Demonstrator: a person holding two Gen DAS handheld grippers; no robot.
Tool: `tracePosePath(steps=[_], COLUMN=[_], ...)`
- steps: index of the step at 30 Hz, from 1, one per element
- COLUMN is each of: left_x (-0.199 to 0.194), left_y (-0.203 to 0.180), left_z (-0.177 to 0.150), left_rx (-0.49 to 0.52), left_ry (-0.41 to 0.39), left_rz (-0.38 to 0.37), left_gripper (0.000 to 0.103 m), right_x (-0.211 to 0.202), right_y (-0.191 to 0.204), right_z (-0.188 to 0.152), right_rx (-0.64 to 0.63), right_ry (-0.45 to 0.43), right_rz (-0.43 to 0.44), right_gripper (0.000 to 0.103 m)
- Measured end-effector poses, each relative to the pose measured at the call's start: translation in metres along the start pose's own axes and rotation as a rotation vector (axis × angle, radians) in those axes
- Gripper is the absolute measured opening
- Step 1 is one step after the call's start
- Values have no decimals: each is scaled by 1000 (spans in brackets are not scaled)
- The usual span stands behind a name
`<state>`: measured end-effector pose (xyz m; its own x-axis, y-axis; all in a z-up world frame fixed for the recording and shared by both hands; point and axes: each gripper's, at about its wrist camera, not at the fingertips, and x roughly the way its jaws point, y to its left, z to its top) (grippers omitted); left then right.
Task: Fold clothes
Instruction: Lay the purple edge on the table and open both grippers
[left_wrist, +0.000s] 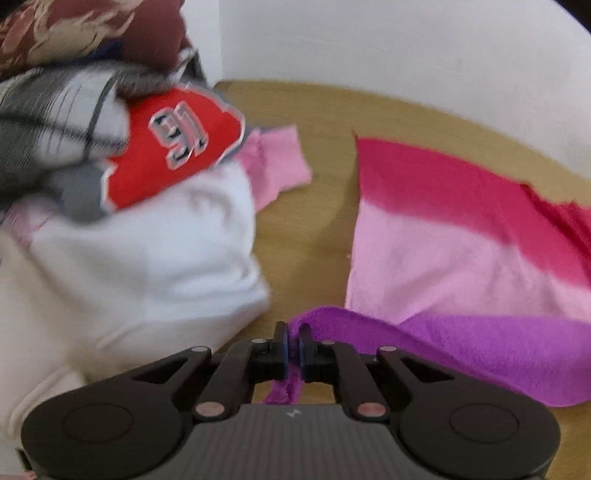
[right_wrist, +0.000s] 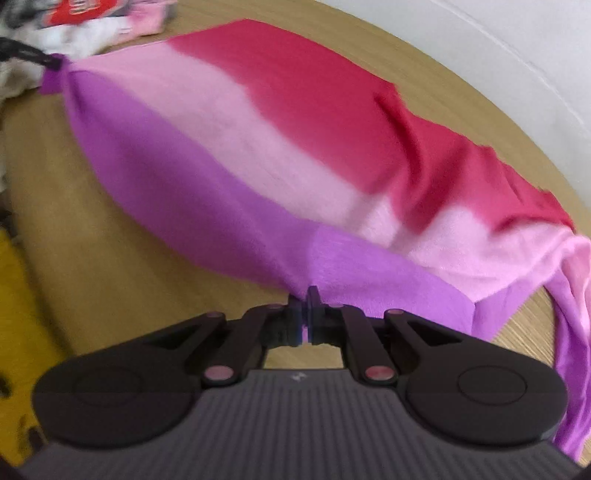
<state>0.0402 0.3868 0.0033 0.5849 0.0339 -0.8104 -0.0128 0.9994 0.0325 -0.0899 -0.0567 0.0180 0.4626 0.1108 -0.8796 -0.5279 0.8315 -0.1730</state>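
Fingers (left_wrist: 280, 338) pinching towel (left_wrist: 461, 236), purple edge

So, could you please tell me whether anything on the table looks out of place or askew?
The striped cloth is bunched and hanging off the table edge at its right end rather than lying flat. Both the left claw and right claw pinch its purple edge. An unfolded clothes pile sits beside it.

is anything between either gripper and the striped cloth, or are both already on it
Nothing visible stands between. The left gripper is shut on the purple edge of the striped cloth, and the right gripper is shut on the same purple band. The clothes pile lies apart, to the left on the wooden table.
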Motion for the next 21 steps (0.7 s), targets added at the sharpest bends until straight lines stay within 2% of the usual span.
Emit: tracePosePath(steps=[3, 4, 5, 7, 9, 10, 12, 14, 16, 18, 21], left_x=[1, -2, -6, -22, -38, -47, -57, -61, -51, -36, -21], left_y=[5, 8, 10, 13, 13, 12, 7, 0, -15, -32, -50], left_z=[-14, -17, -21, -28, -33, -34, -32, -29, -25, -21, -18], left_rx=[41, 40, 42, 54, 78, 91, 106, 115, 129, 138, 107], left_ry=[75, 87, 94, 81, 57, 35, -8, -47, -51, -34, -7], left_rz=[28, 16, 2, -18, -34, -55, -113, -183, -218, -218, -214], left_gripper=[21, 29, 39, 45, 45, 47, 52, 56, 56, 56, 56], right_x=[6, 7, 8, 7, -9, -20, -39, -51, -38, 0, 100], right_y=[-1, 2, 5, 14, 25, 30, 31, 29, 27, 26, 2], right_z=[3, 2, 2, 6, 9, 11, 29, 53, 93, 140, 217], right_rx=[-88, -115, -143, -210, -279, -302, -285, -196, -101, -25, 72], right_ry=[66, 97, 128, 170, 181, 169, 89, -41, -136, -185, -218], right_rz=[33, 39, 44, 78, 122, 135, 160, 163, 118, 110, 137], right_gripper=[11, 16, 26, 32, 32, 33, 33, 34, 35, 35, 35])
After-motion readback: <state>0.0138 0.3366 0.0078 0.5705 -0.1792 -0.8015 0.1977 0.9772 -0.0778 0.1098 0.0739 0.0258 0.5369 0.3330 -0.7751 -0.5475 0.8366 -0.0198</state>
